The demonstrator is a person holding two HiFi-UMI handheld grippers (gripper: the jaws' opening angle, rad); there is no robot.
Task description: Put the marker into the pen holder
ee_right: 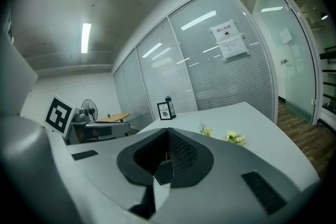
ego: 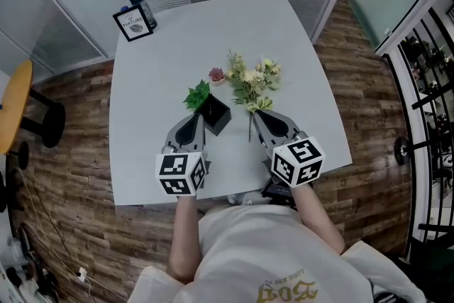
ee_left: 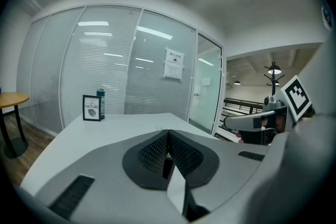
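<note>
The black square pen holder stands on the white table, just right of my left gripper's tip. A thin dark marker lies on the table along the left side of my right gripper. My left gripper sits near the table's front, and its jaws meet with nothing between them. In the left gripper view the left gripper is shut and points over bare tabletop. In the right gripper view the right gripper is also shut and empty.
A green leafy sprig rises beside the holder. A bunch of pale flowers and a small pink potted plant lie mid-table. At the far left corner stand a framed sign and a bottle. A round wooden table is at left.
</note>
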